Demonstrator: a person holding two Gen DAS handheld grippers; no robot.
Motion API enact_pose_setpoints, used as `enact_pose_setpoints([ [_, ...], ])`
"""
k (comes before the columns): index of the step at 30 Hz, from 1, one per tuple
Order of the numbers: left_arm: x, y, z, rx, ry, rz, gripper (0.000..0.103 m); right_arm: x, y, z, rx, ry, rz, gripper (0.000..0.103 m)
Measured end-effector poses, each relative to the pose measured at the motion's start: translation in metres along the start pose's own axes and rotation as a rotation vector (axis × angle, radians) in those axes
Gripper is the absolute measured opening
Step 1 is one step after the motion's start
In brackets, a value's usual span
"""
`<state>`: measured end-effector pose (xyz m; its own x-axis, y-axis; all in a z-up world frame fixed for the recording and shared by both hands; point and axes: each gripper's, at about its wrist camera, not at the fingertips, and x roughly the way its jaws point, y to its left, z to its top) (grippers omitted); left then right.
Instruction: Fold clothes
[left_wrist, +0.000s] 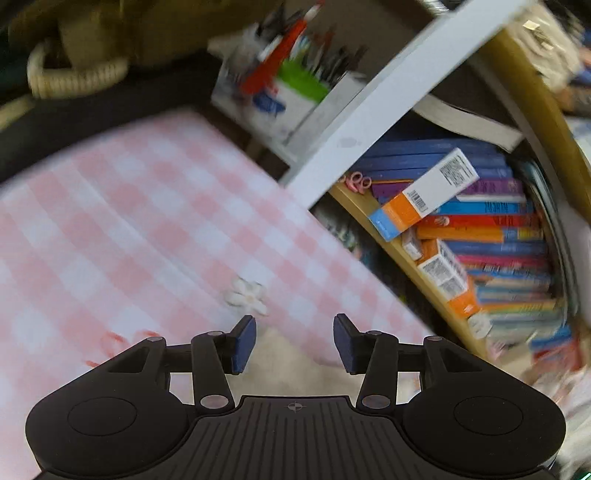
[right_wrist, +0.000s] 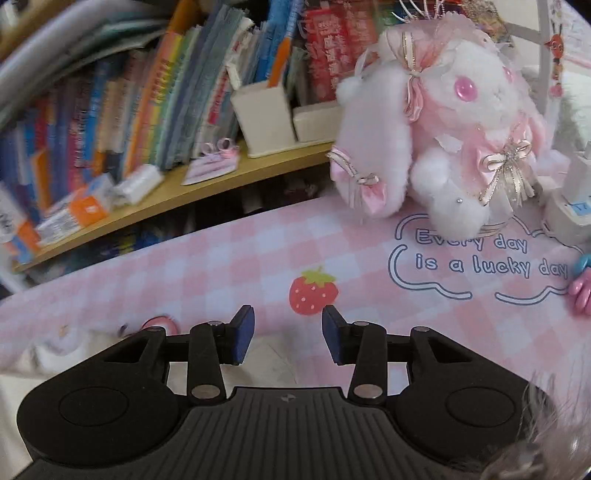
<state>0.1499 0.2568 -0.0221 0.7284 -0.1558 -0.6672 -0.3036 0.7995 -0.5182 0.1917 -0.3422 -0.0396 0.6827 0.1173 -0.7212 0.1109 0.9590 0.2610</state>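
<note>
Left wrist view: left claw (left_wrist: 294, 343) released, pads apart, nothing between them. Below and just behind the pads, a patch of cream-white fabric (left_wrist: 291, 365), soft-textured, lying on the pink checked cloth (left_wrist: 147, 206) that covers the bench. Fabric visible only in the gap between the claw arms; outline, size and any fold lines hidden by the claw body. Beyond the far bench edge, a bookshelf (left_wrist: 480, 229) with stacked books and a pen holder (left_wrist: 280, 96). View blurred throughout.

Right wrist view: right claw (right_wrist: 288, 339) likewise released, pads apart, empty. Same pale fabric (right_wrist: 266, 358) directly beneath the pads and running toward the near left bench edge, where a printed or sewn motif (right_wrist: 159, 325) shows faintly. Plush rabbit (right_wrist: 436, 140) seated at the far right corner of the bench, well apart from the fabric; strawberry print (right_wrist: 314, 291) and lettering on the cloth between them.

Progress assessment: garment located at the near edge of the bench, under both claws, gripped by neither. Folded state not determinable: too little of the garment in view. Scene consistent either with a garment laid out and awaiting a grip, or with one just set down after a fold. No stack of folded clothes visible in either view.
</note>
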Motion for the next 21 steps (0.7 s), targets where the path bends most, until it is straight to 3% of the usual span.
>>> enact_pose_setpoints([
  [4,-0.012,-0.008,-0.010,0.149,0.033,0.027,0.047,-0.005,0.009,-0.011,-0.243,0.050,0.055,0.042],
  [7,-0.003,-0.023,-0.015,0.228,0.052,0.049,0.057,0.008,0.019,-0.015,-0.316,0.088,0.030,0.042],
  [9,0.004,-0.029,-0.014,0.241,0.052,0.067,0.064,0.017,0.022,-0.015,-0.305,0.096,0.017,0.034],
  [10,0.005,-0.029,-0.014,0.241,0.051,0.074,0.064,0.019,0.024,-0.015,-0.299,0.099,0.026,0.013],
  [12,0.006,-0.028,-0.014,0.257,0.056,0.095,0.065,0.010,0.028,-0.012,-0.293,0.083,0.128,0.009],
  [14,0.012,-0.030,-0.015,0.306,0.067,0.125,0.065,-0.021,0.029,-0.011,-0.301,-0.002,0.379,0.009],
  [15,0.017,-0.031,-0.016,0.330,0.075,0.142,0.065,-0.029,0.027,-0.010,-0.286,-0.027,0.430,0.008],
  [19,0.041,-0.034,-0.016,0.381,0.108,0.190,0.064,-0.006,0.015,-0.010,-0.201,0.013,0.226,0.008],
  [21,0.050,-0.035,-0.016,0.400,0.104,0.192,0.056,0.006,0.009,-0.010,-0.158,0.033,0.124,0.008],
])
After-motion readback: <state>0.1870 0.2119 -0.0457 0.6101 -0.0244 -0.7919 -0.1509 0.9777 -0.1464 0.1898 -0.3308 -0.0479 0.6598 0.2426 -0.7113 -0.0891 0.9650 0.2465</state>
